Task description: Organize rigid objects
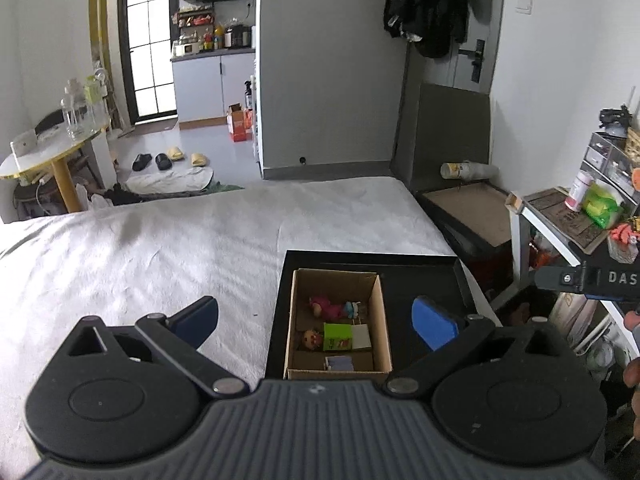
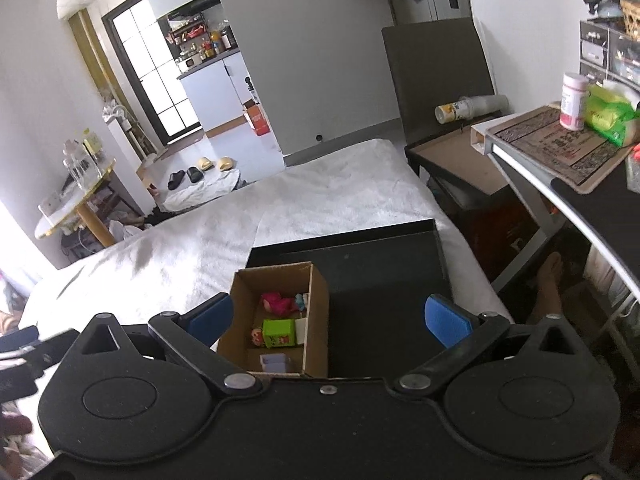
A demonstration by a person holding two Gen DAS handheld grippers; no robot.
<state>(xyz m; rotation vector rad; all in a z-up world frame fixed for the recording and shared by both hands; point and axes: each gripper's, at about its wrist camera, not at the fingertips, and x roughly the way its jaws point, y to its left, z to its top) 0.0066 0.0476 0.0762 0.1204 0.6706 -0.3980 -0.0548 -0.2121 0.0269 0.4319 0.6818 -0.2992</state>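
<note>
A small cardboard box (image 1: 380, 312) (image 2: 318, 312) stands on a black tray (image 1: 420, 272) (image 2: 384, 256) laid on the white bed. Inside lie a pink toy (image 1: 326, 307) (image 2: 278, 303), a green carton (image 1: 337, 336) (image 2: 279, 333), a small doll head (image 1: 311, 339) (image 2: 257, 336) and a pale purple block (image 1: 339, 363) (image 2: 275, 362). My left gripper (image 1: 316, 320) hangs open above the box, holding nothing. My right gripper (image 2: 329, 318) is also open and empty, its left finger (image 2: 210, 318) beside the box and its right finger (image 2: 446, 320) over the tray. Part of the right gripper (image 1: 592, 278) shows at the left view's right edge.
The white bedspread (image 1: 160, 248) (image 2: 200, 240) stretches left and ahead. A dark side table (image 1: 468, 208) (image 2: 452, 160) and a desk (image 2: 560, 148) with a pink jar (image 2: 573, 100) and green packet (image 2: 608, 114) stand to the right. Someone's foot (image 2: 550, 284) rests under the desk.
</note>
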